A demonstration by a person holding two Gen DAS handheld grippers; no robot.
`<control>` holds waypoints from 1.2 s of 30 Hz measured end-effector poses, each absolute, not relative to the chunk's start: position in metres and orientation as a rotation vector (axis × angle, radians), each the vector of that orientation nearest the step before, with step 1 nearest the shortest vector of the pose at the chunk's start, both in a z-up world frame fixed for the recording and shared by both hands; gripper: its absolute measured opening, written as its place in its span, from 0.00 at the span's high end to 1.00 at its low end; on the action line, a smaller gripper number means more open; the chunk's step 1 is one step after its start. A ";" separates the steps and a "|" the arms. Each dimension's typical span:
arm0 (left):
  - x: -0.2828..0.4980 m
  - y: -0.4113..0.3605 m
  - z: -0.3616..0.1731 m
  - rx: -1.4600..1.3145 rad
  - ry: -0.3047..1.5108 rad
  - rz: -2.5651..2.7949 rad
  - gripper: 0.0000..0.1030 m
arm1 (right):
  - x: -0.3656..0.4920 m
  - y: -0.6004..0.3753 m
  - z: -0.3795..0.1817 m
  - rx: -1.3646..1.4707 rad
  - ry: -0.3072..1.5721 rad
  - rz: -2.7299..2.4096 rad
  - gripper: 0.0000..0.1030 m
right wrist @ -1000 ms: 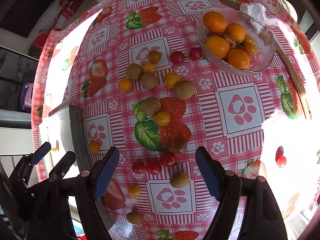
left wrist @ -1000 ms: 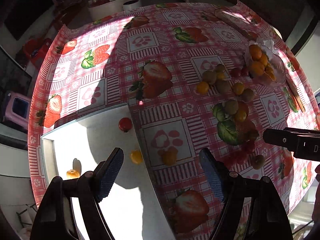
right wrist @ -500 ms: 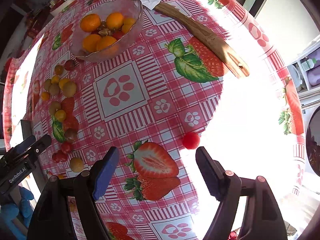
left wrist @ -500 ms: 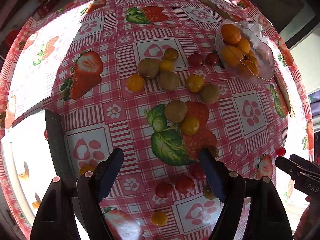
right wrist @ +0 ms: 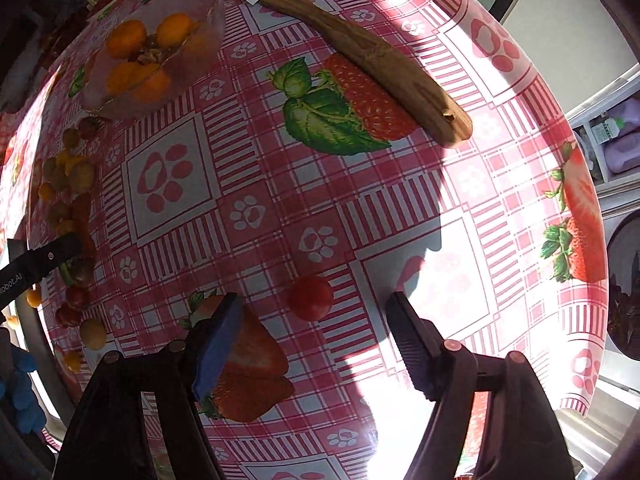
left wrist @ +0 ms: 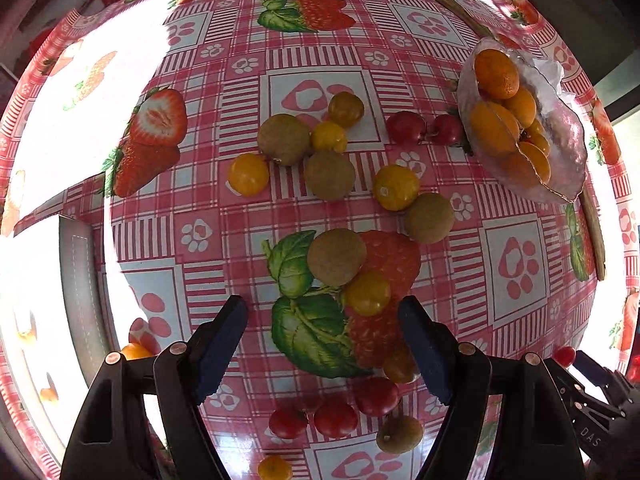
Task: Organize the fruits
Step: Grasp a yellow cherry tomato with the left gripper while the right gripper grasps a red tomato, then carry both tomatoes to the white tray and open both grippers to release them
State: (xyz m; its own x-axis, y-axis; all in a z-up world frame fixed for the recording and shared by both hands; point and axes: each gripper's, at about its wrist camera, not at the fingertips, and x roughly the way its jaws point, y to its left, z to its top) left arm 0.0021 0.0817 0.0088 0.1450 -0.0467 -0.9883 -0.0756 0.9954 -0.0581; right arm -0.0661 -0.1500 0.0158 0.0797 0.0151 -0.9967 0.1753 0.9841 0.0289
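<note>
1. A strawberry-print tablecloth (right wrist: 280,200) is covering the sunlit table.
2. Loose fruits (left wrist: 336,256) are lying scattered beside the glass bowl (left wrist: 560,168).
3. The left gripper (left wrist: 324,344) is hanging open, empty.
4. The right gripper (right wrist: 316,336), jaws just narrowing yet apart, is framing a red tomato (right wrist: 310,297).

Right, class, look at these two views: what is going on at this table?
A person is sorting fruit with two handheld grippers. The right gripper, jaws just closing but not yet gripping, hovers over a lone red tomato. The left gripper hangs open above a yellow fruit in the scattered pile. A glass bowl holds oranges.
</note>
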 end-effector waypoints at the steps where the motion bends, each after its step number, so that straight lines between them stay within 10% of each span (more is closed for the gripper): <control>1: 0.006 0.080 0.009 -0.105 1.428 0.033 0.23 | -0.066 -0.149 0.016 0.145 1.486 -0.115 0.28; 11: 0.008 0.075 0.013 -0.079 1.423 0.078 0.78 | -0.067 -0.130 0.021 0.096 1.481 -0.086 0.72; 36: -0.059 0.156 0.063 -0.161 1.329 0.003 0.78 | -0.072 -0.079 0.062 0.239 1.472 0.107 0.78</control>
State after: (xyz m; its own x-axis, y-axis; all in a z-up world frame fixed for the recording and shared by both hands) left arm -0.0594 0.1564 0.0629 0.2413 -0.0892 -0.9663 -0.0942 0.9889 -0.1148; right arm -0.0718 -0.0789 0.0617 0.0993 0.2171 -0.9711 0.0741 0.9716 0.2248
